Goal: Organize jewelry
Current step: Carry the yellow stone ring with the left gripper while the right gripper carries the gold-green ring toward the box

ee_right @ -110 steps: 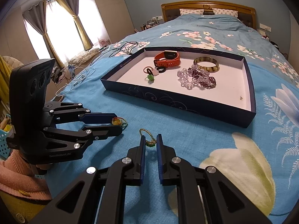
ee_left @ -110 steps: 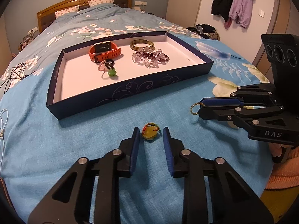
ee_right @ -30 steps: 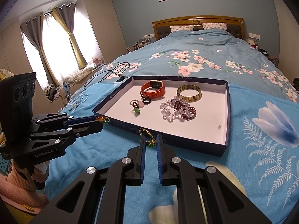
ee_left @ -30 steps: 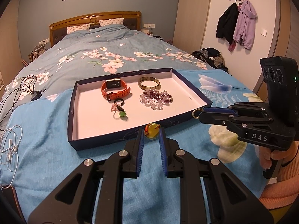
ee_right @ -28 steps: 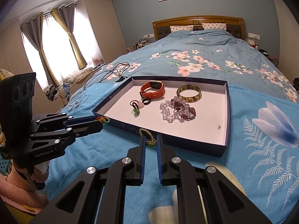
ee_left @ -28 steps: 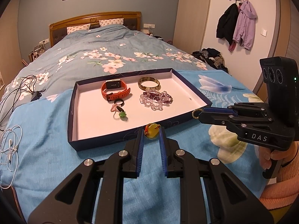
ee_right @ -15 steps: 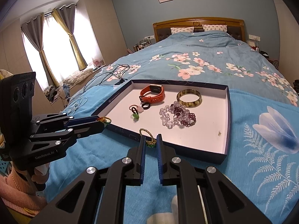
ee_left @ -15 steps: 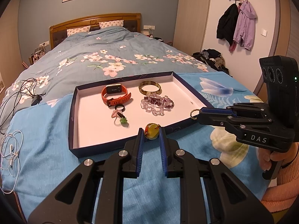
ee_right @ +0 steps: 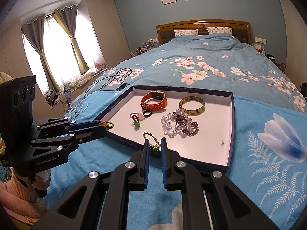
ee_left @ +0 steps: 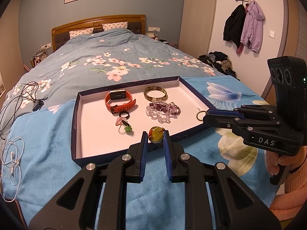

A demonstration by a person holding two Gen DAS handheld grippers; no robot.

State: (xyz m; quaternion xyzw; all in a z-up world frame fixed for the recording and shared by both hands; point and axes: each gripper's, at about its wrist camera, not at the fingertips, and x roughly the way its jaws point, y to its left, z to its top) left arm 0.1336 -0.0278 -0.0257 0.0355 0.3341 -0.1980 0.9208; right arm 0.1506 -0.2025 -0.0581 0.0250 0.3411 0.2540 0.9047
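Shallow dark-blue tray point(ee_left: 75, 103) with white inside, lying flat on the blue bedspread. In it: orange smartwatch point(ee_left: 120, 101) on its side at the back, tortoiseshell bangle point(ee_left: 155, 94) flat beside it, heap of clear and purple beaded bracelets point(ee_left: 163, 111) just in front of the bangle, small black ring point(ee_left: 124, 115), pink charm ring and green flower ring point(ee_left: 127, 128) close together near the middle. Yellow stone ring point(ee_left: 155, 134) with red-green wrap held up over the tray's near edge. Gold bead ring with green beads point(ee_right: 152, 141) held up over the near edge too.
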